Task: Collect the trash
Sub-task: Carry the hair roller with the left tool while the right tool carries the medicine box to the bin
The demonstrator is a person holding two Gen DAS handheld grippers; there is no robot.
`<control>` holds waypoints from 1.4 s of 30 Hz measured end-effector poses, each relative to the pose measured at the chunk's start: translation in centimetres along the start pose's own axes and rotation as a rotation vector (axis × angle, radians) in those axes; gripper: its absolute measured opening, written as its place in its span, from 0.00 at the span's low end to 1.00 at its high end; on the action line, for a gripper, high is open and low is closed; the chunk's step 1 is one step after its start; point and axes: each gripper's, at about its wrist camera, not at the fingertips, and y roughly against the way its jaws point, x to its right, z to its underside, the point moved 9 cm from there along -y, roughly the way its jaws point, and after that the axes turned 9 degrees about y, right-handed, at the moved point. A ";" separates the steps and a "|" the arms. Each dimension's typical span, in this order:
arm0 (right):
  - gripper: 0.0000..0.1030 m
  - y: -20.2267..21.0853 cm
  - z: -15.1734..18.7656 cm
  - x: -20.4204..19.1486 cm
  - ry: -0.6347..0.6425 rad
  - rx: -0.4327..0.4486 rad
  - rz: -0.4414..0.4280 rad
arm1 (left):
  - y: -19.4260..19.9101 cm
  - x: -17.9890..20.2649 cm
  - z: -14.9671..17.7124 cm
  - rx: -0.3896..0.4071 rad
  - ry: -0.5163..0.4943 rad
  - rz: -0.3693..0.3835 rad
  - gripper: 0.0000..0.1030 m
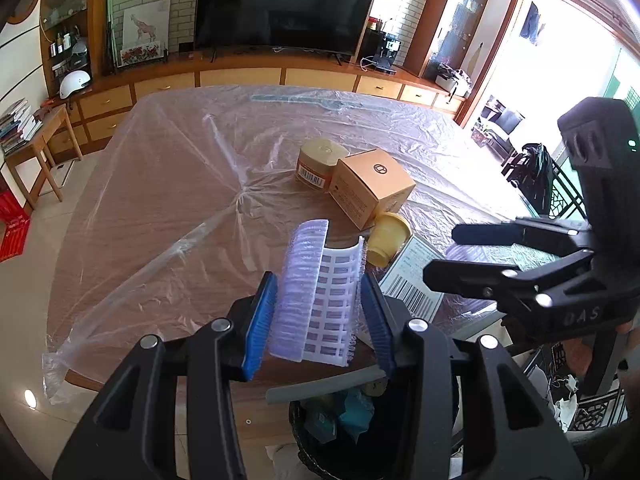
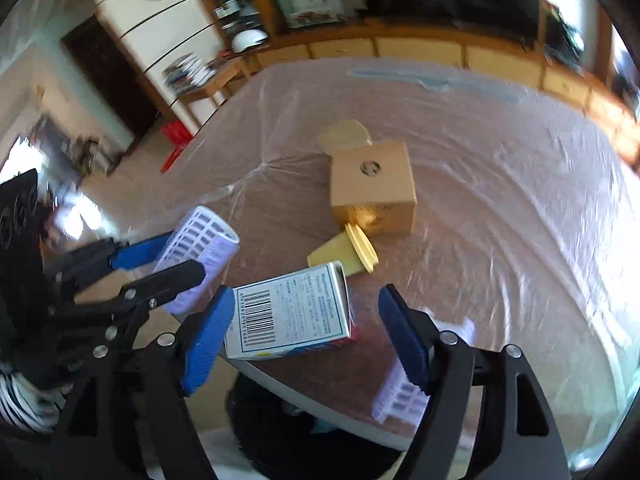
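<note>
Below the table's edge, a dark bin (image 1: 340,432) holds scraps; left hand-held gripper (image 1: 320,300) clamps a lilac roller (image 1: 316,292), right (image 2: 308,332) gapes.

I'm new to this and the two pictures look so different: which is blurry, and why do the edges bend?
Right wrist view: smeared by motion, worst at the shelves, though the barcode box stays fairly legible. Left wrist view: sharp, with the window blown out white and glare on the plastic sheet. Both are fisheye, so straight lines bow and corners go black.
</note>
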 end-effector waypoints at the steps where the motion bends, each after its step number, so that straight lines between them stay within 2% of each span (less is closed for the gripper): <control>1: 0.71 0.0 0.0 -0.4 0.053 -0.012 -0.009 | 0.0 -0.1 0.2 0.001 -0.001 -0.002 0.43; 5: 0.71 0.3 0.3 -2.2 0.423 -0.105 -0.024 | 0.3 -0.6 0.1 -0.004 -0.001 -0.002 0.43; 8: 0.73 -0.4 1.2 -4.5 0.664 -0.207 -0.136 | 0.5 -1.0 0.1 -0.004 0.007 0.000 0.43; 11: 0.76 -2.0 1.8 -5.4 0.918 -0.296 -0.106 | 0.9 -1.3 0.1 0.000 0.025 0.011 0.43; 12: 0.79 -2.5 2.0 -5.6 0.982 -0.333 -0.113 | 0.9 -1.4 0.1 0.001 0.029 0.012 0.43; 14: 0.78 -2.9 1.7 -6.0 1.059 -0.354 -0.138 | 1.1 -1.5 0.2 0.007 0.035 0.009 0.43; 17: 0.76 -3.4 0.5 -6.4 1.021 -0.418 -0.243 | 1.3 -2.0 0.2 0.011 0.063 0.012 0.43; 22: 0.76 -4.8 -0.5 -6.6 1.025 -0.496 -0.336 | 1.5 -3.1 0.2 0.017 0.091 -0.003 0.43; 30: 0.76 -3.1 -0.8 -5.3 1.064 -0.539 -0.352 | 1.0 -3.9 -0.7 0.016 0.113 -0.013 0.44; 38: 0.76 -2.3 1.0 -5.9 1.082 -0.557 -0.339 | 0.2 -3.7 -1.1 0.013 0.106 -0.003 0.43; 39: 0.71 -2.5 1.3 -5.8 1.079 -0.563 -0.329 | 0.2 -3.7 -1.1 0.012 0.104 -0.002 0.44; 40: 0.59 -2.9 1.5 -5.5 1.073 -0.572 -0.320 | 0.1 -3.6 -1.1 0.012 0.103 -0.002 0.44; 42: 0.48 -3.6 1.3 -4.9 1.014 -0.583 -0.314 | 0.0 -3.5 -1.3 0.011 0.100 0.001 0.44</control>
